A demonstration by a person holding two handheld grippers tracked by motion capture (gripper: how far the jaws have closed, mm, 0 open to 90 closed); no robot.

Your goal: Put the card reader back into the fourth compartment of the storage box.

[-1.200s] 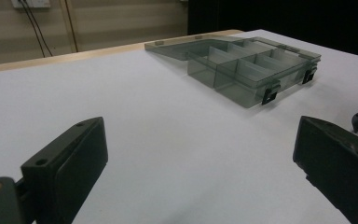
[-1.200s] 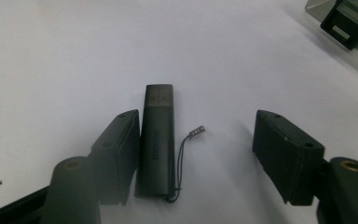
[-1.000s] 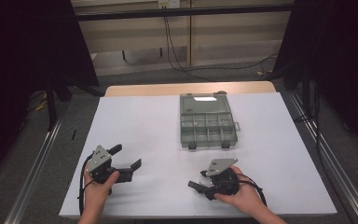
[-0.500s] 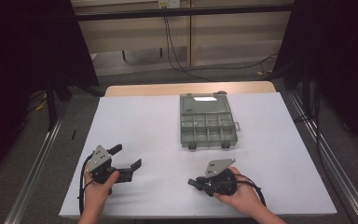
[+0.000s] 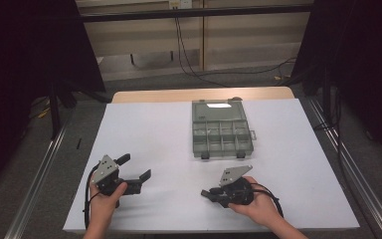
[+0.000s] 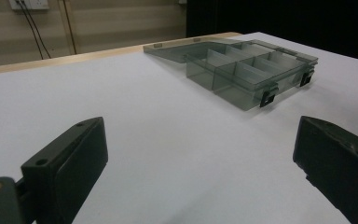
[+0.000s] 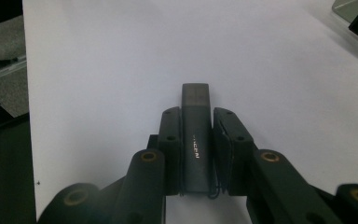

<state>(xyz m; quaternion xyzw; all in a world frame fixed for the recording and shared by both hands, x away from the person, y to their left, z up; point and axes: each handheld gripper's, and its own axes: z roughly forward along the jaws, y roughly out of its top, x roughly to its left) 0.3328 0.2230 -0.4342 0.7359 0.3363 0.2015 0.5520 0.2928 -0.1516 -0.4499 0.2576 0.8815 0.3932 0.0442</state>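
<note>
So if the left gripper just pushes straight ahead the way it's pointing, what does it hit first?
Probably nothing soon: the left gripper faces bare white table. The clear compartment box lies ahead but off toward the right; depth is hard to judge.

grey compartment box lid open, sits on white table toward far edge; cables on floor beyond the table

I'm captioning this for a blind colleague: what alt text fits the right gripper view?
The right hand-held gripper clamps a dark USB stick between its black jaws, above a white table.
</note>
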